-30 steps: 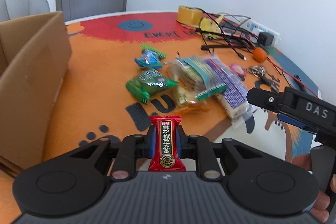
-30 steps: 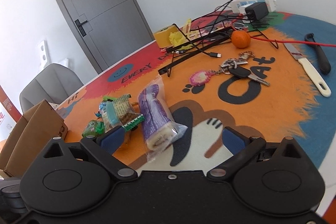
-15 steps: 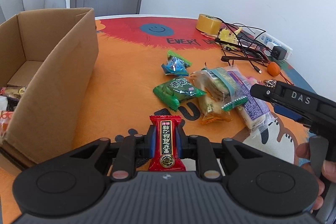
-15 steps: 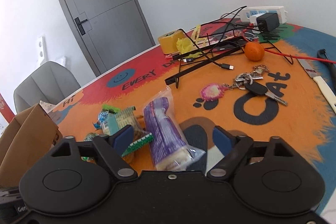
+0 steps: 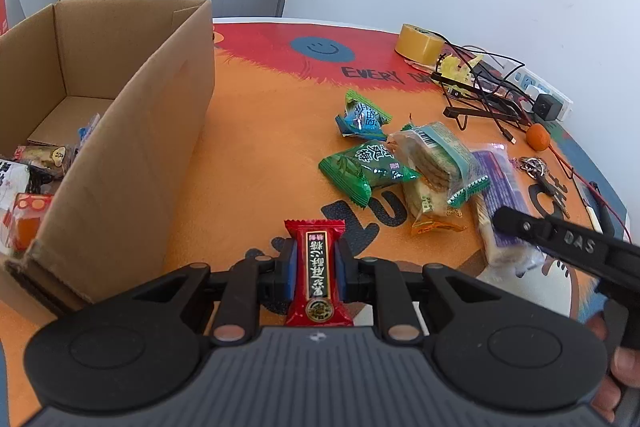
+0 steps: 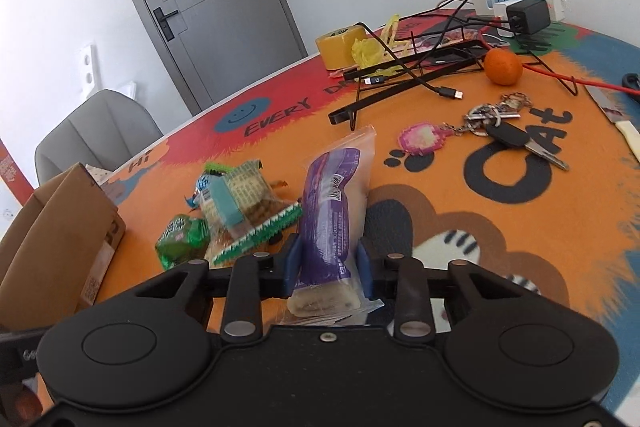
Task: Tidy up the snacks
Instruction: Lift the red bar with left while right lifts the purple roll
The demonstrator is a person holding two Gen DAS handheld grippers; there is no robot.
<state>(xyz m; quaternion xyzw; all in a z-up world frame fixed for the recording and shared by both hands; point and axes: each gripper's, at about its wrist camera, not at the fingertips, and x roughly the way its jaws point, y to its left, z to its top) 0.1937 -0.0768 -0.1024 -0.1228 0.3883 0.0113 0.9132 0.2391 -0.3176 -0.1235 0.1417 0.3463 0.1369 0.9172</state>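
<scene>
Left wrist view: left tongs (image 5: 316, 267) clamp a red candy (image 5: 318, 273), carried toward the box (image 5: 132, 131) for stowing. Right wrist view: right tongs (image 6: 328, 263) are clenched on the purple bar (image 6: 332, 223), which lies on the worktop (image 6: 520, 227), ready for lifting.

Two wrist views – low, close, sharing snack pile (image 5: 420, 171)

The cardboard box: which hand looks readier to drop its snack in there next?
Probably the left. The left gripper, shut on the red candy, is beside the cardboard box; the right gripper grips the purple snack farther away.
</scene>
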